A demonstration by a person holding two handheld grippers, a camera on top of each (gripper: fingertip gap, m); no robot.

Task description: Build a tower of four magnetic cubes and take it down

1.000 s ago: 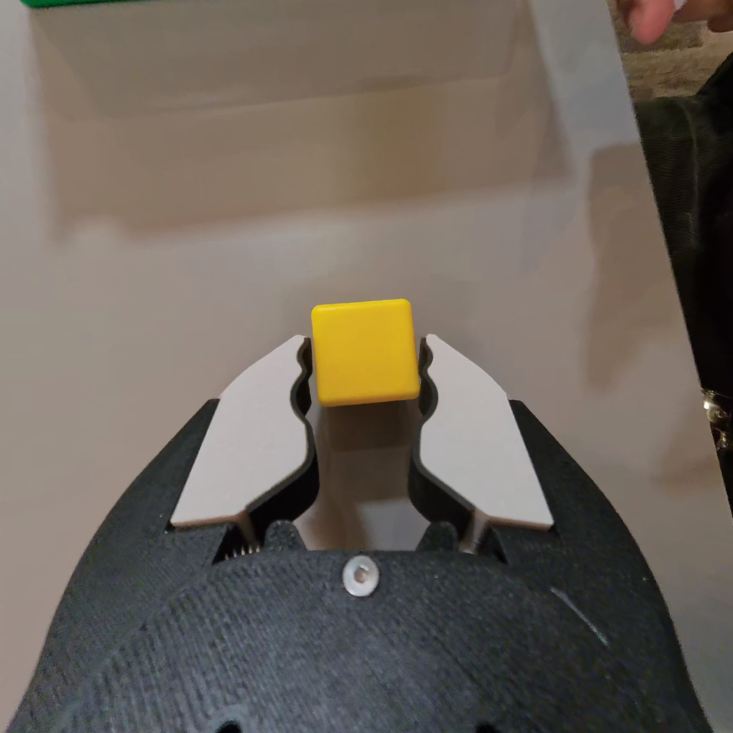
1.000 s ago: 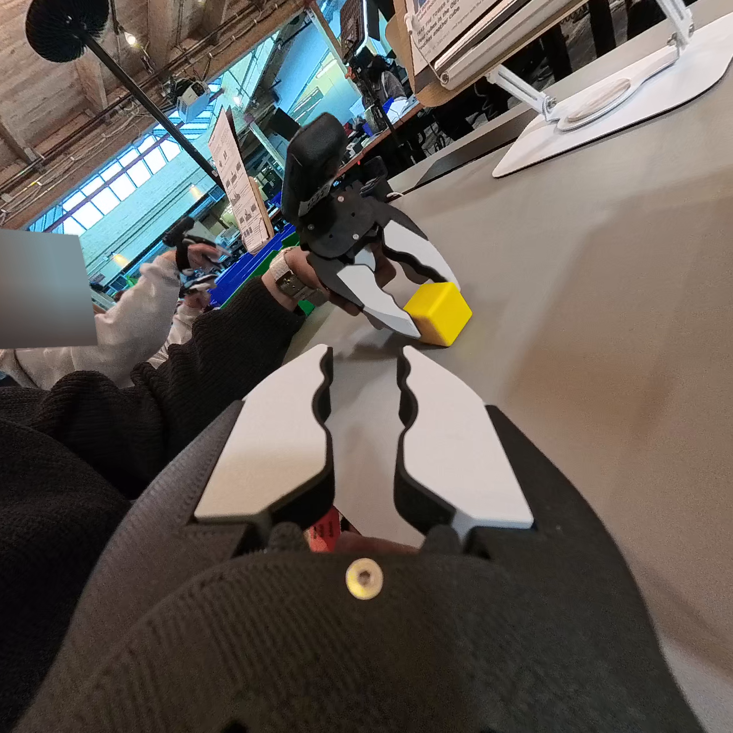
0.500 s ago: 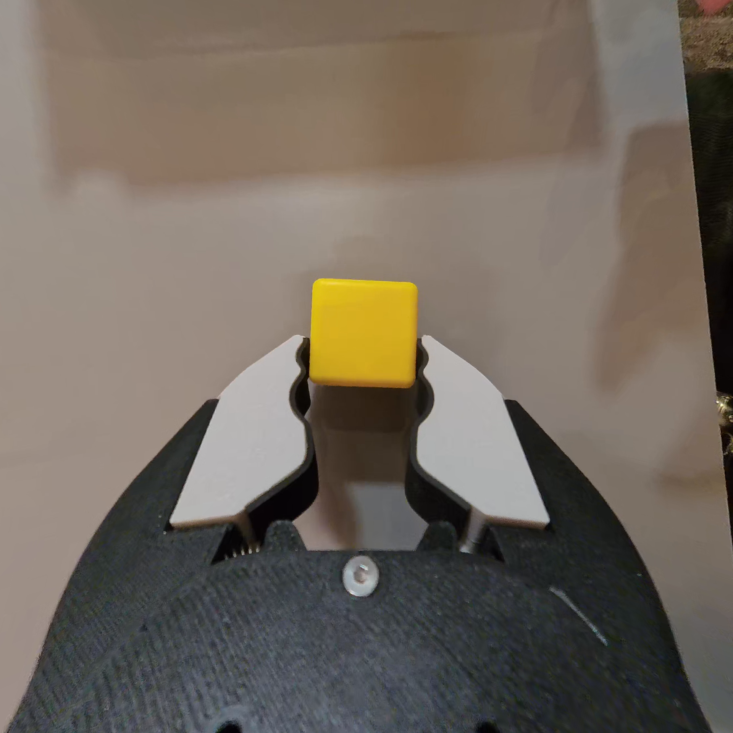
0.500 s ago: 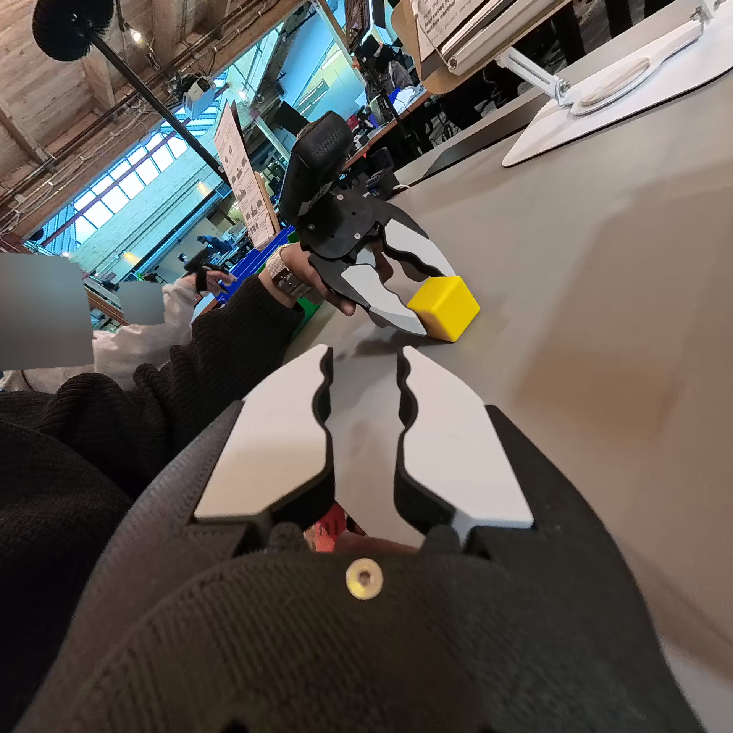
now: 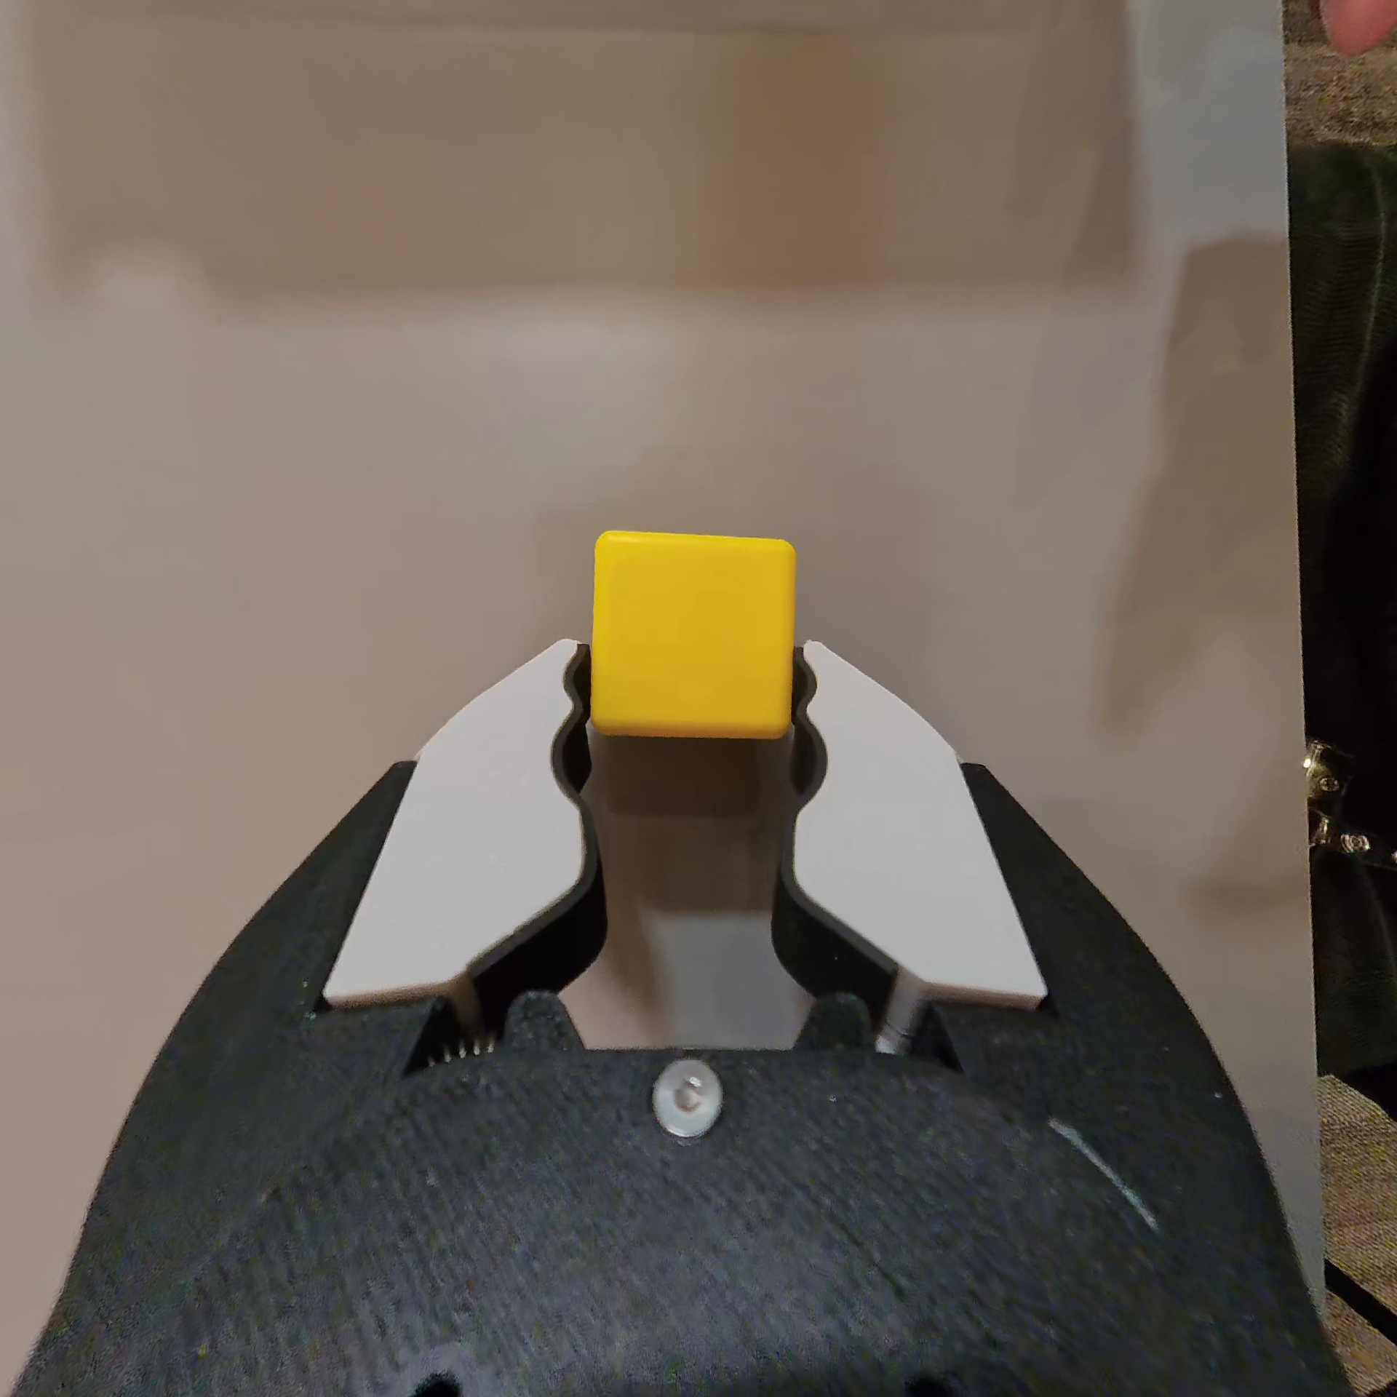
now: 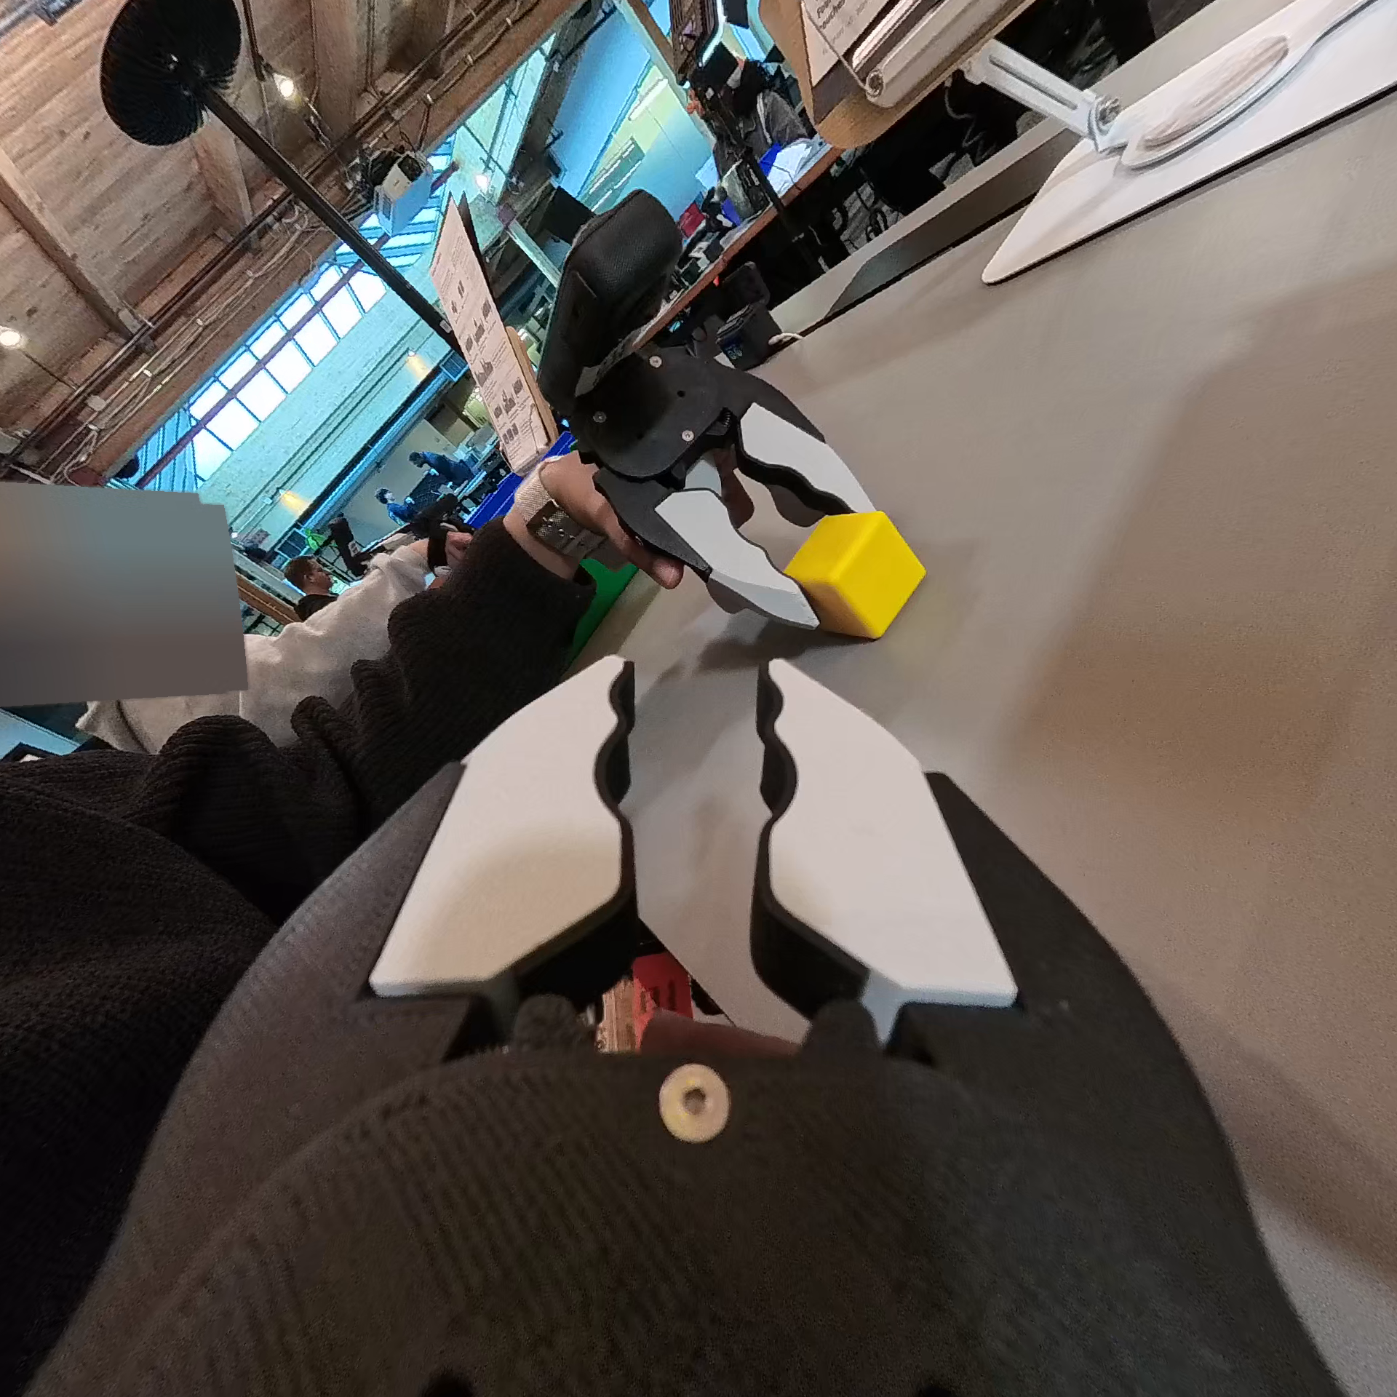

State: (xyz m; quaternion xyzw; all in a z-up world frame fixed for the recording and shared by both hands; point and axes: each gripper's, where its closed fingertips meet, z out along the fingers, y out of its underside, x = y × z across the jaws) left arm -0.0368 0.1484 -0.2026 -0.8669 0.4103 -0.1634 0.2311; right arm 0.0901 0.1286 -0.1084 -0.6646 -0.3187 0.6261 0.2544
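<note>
A yellow cube sits on the grey table, also seen in the right wrist view. My left gripper is open, with its fingertips on either side of the cube's near end and a thin gap at each side. The right wrist view shows it low over the table, tips beside the cube. My right gripper is open and empty, hovering over the table short of the cube. No other cubes are in view.
The table's edge runs down the right of the left wrist view, with dark clothing beyond it. A white stand base lies at the far right. A green object is behind the left hand. A dark sleeve fills the left.
My left gripper has drawn back from the yellow cube, which now sits at the fingertips instead of deeper between the fingers. The right gripper has barely moved.
</note>
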